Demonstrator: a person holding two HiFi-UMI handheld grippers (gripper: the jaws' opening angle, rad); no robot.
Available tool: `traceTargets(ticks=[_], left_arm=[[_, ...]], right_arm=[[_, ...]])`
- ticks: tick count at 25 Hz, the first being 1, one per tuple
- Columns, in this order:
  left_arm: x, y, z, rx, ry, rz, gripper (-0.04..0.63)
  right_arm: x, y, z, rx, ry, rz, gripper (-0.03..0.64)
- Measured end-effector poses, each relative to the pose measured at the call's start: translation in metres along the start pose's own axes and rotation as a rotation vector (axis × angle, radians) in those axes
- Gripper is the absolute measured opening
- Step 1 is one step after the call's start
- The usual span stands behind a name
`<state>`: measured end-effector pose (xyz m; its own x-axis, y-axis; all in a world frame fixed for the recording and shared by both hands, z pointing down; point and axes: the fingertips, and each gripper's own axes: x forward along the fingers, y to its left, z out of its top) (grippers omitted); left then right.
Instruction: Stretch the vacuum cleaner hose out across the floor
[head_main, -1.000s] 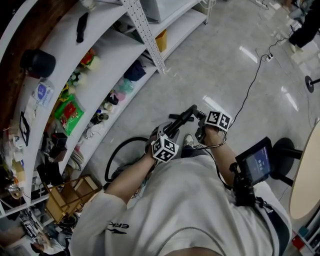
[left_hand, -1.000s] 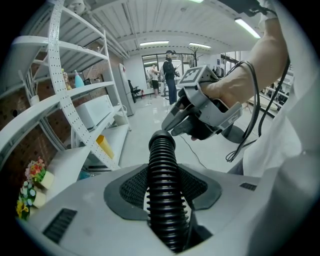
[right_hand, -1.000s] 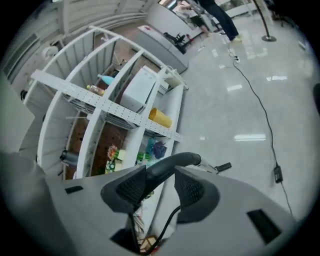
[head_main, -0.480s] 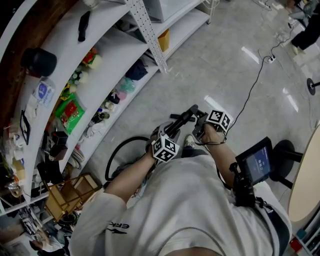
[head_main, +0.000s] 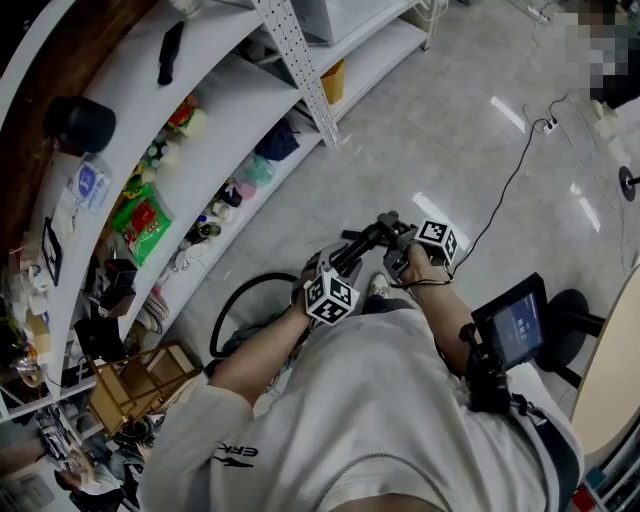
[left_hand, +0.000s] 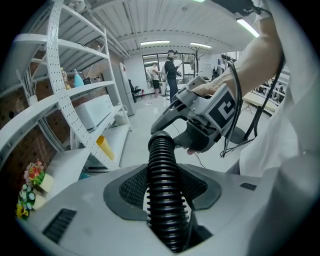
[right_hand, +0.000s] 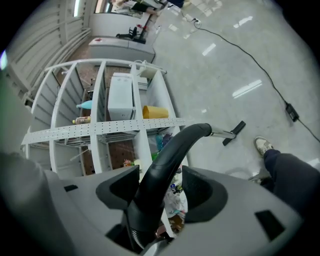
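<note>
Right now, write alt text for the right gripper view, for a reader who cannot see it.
The vacuum cleaner's curved black handle lies between the right gripper's fingers, which have just been opening and stand apart. Beyond it: white shelving, the metal wand over the glossy floor, and a shoe.
</note>
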<state>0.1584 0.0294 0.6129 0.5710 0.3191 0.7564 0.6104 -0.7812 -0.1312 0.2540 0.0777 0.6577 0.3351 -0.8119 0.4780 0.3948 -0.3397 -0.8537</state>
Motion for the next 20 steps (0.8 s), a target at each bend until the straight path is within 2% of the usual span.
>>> traceTargets(ticks=[4,12,20], left_arm=[[0.005,0.002,0.007,0.000,-0.001,-0.004,0.173],[0.014,0.008,0.021,-0.002,0.001,0.004,0.173],[0.022,0.020,0.049,0.035,-0.022,0.017,0.173]], right_arm=[[0.010,0.004,0.000,0.058,0.047,0.031,0.245],[0.013,0.012,0.016,0.046,0.060,0.015,0.235],[0.008,0.040,0.042,-0.002,0.037,0.062,0.226]])
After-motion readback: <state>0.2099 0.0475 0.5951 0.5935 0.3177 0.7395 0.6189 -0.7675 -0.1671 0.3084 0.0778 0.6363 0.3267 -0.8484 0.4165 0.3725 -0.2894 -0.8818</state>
